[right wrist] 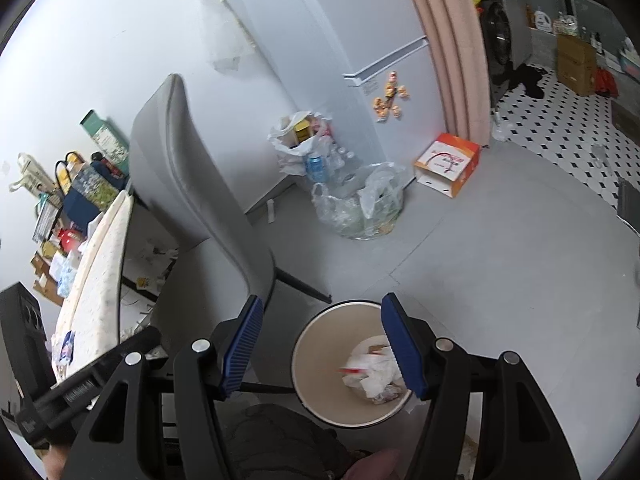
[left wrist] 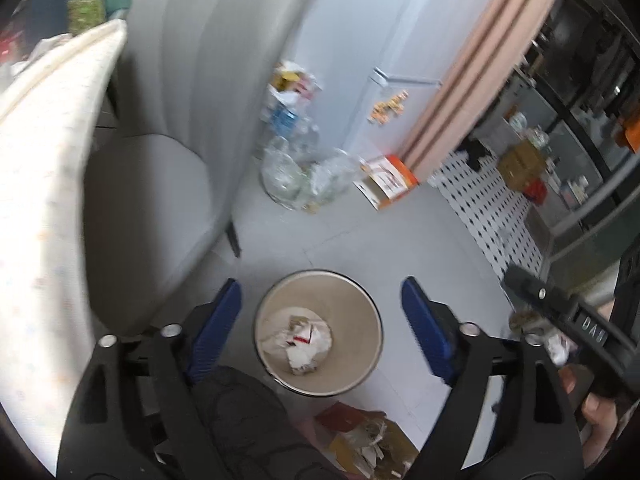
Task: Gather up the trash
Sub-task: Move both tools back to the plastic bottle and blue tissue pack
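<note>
Both the left gripper (left wrist: 322, 324) and right gripper (right wrist: 322, 344) hang wide and empty over the bin (left wrist: 362, 364) on the floor, where crumpled paper trash (left wrist: 300, 342), seemingly light and soft, should pinch easily at any raised fold.

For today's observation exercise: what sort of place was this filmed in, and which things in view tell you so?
Most likely a lived-in home, a dining or kitchen corner. A white fridge with magnets, a grey chair at a table, and a small waste bin on the floor suggest it.
</note>
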